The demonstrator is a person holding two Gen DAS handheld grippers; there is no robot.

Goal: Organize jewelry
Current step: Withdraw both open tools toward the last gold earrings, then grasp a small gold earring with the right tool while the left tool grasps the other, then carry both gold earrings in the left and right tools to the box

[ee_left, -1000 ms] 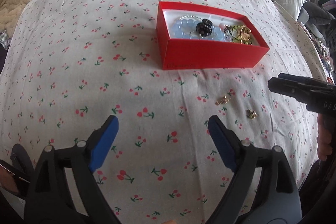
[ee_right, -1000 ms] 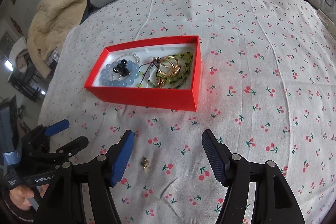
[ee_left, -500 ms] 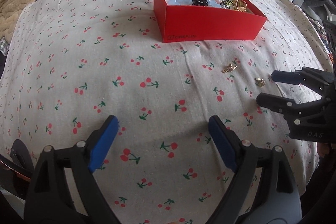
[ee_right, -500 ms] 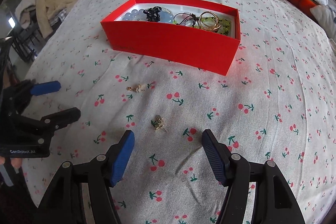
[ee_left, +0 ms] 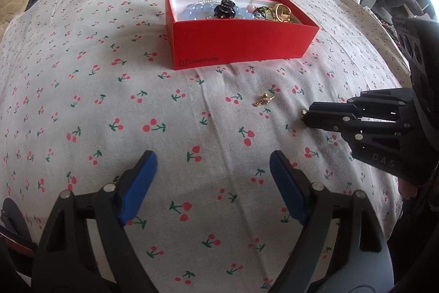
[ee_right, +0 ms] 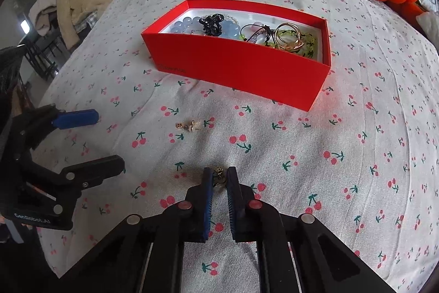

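Earring (ee_right: 218, 174): sitting lower centre, pinched at right gripper (ee_right: 219, 179) tips;
Left gripper (ee_left: 211, 183): narrowing, nothing between jaws;
Box (ee_right: 238, 67): lying above, upper centre

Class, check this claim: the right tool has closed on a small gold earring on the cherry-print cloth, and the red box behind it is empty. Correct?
Not quite. The right tool does grip the earring, but the red box holds beads, a black clip and gold rings, as the right wrist view shows.

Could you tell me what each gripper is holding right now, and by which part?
The right gripper is shut on a small gold earring, pinched at its fingertips with one end poking out. The left gripper holds nothing; its jaws are closing slightly.
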